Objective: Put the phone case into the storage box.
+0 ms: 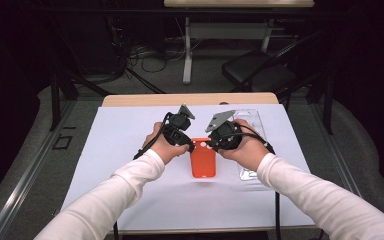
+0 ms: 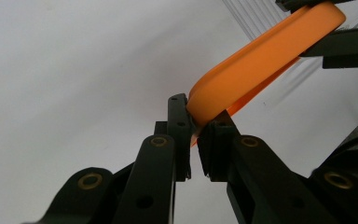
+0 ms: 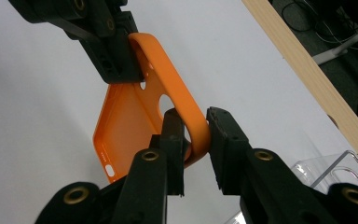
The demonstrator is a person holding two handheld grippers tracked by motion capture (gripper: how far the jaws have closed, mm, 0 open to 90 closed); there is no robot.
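Dark room, grey floor (image 1: 27, 165), black chair (image 1: 260, 70), white desk frame (image 1: 187, 50) behind

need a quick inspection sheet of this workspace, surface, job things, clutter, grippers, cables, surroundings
surface: white sheet covering a wooden table, whose edge shows at the far side
job's things: orange phone case, held at its top corners, lower end toward the sheet
clutter: clear plastic packaging lying on the sheet at the right
grippers: left hand-held gripper shut on one corner of the case; right hand-held gripper has the case's rim between its jaws, pads pressing it
cables: a black cable trails from the right gripper off the near edge; loose cables on the floor beyond
surroundings: dark room, a black chair and another table's legs behind
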